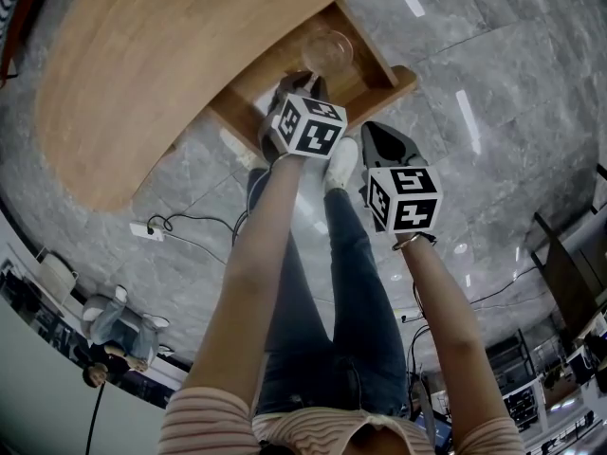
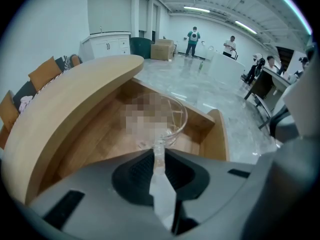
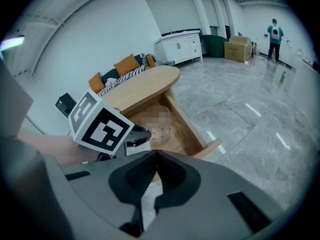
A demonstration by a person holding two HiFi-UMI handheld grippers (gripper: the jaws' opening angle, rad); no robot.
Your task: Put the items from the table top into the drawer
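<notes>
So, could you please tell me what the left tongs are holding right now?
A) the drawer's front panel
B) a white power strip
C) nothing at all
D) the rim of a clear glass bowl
D: in the left gripper view the left tongs are closed on the rim of the clear glass bowl, held at the open drawer.

The bench (image 1: 171,55) top is overhanging the back of the open drawer (image 1: 396,85), leaving only its front reachable from above. There the glass bowl (image 1: 327,50) and left tongs (image 1: 305,79) are taking up most room; the floor (image 1: 493,93) alongside is lying free.
</notes>
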